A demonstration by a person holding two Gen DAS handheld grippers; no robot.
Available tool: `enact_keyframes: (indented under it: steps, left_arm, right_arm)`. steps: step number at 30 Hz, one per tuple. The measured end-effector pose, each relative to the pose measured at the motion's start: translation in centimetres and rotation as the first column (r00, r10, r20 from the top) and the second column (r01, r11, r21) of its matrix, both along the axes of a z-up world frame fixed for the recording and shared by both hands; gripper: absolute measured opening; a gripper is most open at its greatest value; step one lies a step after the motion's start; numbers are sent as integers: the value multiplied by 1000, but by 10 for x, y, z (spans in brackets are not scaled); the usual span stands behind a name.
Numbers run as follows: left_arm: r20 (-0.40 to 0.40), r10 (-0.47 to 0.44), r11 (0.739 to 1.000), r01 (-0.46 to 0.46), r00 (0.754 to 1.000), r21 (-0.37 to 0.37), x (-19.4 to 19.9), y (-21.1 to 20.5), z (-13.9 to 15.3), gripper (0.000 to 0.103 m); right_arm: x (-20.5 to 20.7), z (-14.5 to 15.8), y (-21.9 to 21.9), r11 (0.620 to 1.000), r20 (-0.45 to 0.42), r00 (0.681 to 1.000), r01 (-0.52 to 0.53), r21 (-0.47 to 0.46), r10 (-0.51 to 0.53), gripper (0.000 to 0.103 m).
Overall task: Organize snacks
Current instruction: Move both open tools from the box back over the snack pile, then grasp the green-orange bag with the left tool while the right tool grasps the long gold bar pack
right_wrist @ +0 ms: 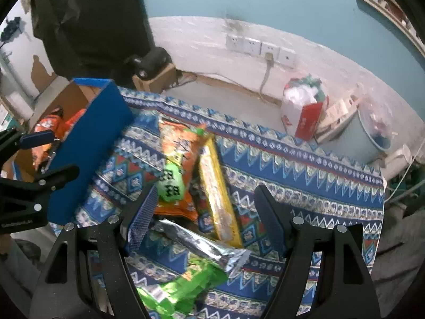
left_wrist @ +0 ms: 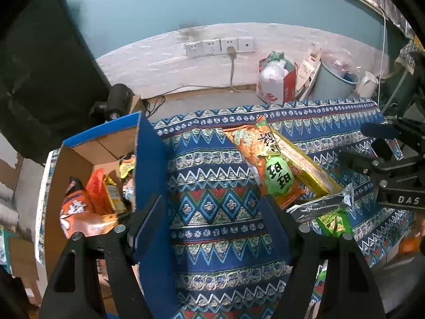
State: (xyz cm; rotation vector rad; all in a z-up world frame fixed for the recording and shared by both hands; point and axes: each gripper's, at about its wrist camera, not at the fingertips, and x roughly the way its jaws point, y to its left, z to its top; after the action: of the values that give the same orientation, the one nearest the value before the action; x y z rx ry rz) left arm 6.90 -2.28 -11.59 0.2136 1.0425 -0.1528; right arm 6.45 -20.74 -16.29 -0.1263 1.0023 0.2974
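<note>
right gripper [right_wrist: 204, 212]: jaws spread, nothing held | left gripper [left_wrist: 212, 218]: jaws spread, over bare cloth | silver-green packet [right_wrist: 202, 242]: at tablecloth [right_wrist: 305, 164] near edge, lying crosswise under right jaws, nearer right | box [left_wrist: 79, 164]: at left edge

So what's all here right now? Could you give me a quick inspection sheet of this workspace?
Surface: patterned blue cloth covering the table.
Job's things: orange snack bag, yellow packet, silver packet and green bag lie loose on the cloth; blue cardboard box at the left edge already holds several snacks.
Clutter: nothing seen on the cloth besides snacks.
Grippers: left gripper open, empty, over bare cloth; right gripper open, empty, above the loose packets.
Cables: a plug and cord hang from the wall sockets.
Surroundings: teal and white wall, full red-and-white bag and bin on the floor.
</note>
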Motion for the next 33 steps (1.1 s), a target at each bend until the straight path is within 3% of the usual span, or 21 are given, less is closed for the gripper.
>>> enact_keyframes:
  steps: [20,25,28,33]
  left_arm:
    - [-136,-13,1000,15,991,12,45,-27,-66,76]
    - [-156,-9,1000,7,988,-10,53,-31,-71,76]
    - [-165,4,999,-12,986,-47,58,-33,-72,76]
    - [-169,16,995,-33,986,-97,66,-42,-70,77]
  right_arm:
    - [46,-103,-8,998,-208,978,-42,-42,33,74]
    - [53,-118,-9,998,-245,968,-58,-39,47,53]
    - [54,-123,-8,997,-250,966,-70,-41,57,34]
    - [57,-118,-18,997,-228,973,-39,-66,23,29]
